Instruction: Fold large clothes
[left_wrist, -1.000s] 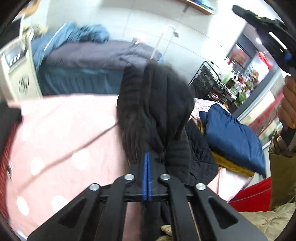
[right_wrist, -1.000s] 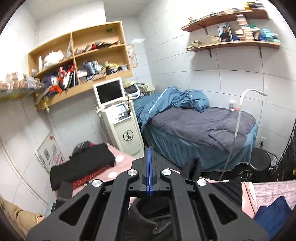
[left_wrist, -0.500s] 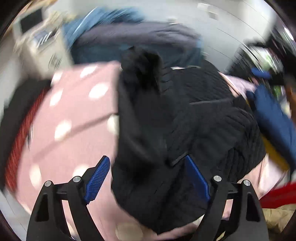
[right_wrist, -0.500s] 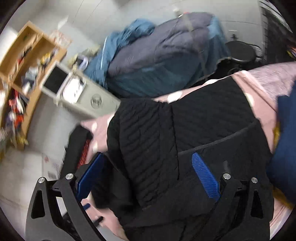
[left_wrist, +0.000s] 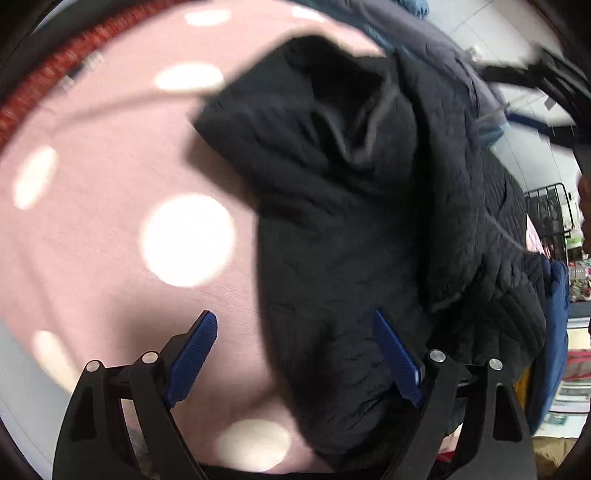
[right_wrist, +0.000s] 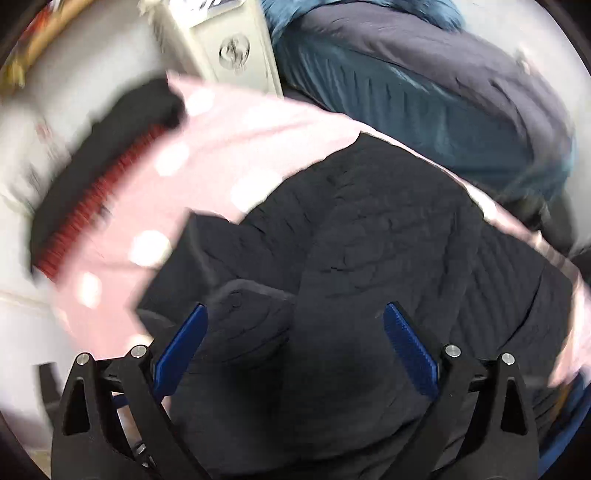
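place: treatment room | cues: draped bed (right_wrist: 424, 92), white machine (right_wrist: 229, 48)

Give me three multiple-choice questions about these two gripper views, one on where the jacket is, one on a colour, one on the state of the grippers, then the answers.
1. Where does the black jacket lie?
A. On the pink spotted cover
B. On the teal bed
C. On a shelf

2. What colour are the fingertip pads?
A. Red
B. Blue
C. White

3. How do the left gripper and right gripper stand?
A. Both shut
B. One shut
C. Both open

Answers: 1 A, pink spotted cloth borders the jacket; 2 B, ribbed blue strips line each finger; 3 C, wide gaps between the pads in both views.
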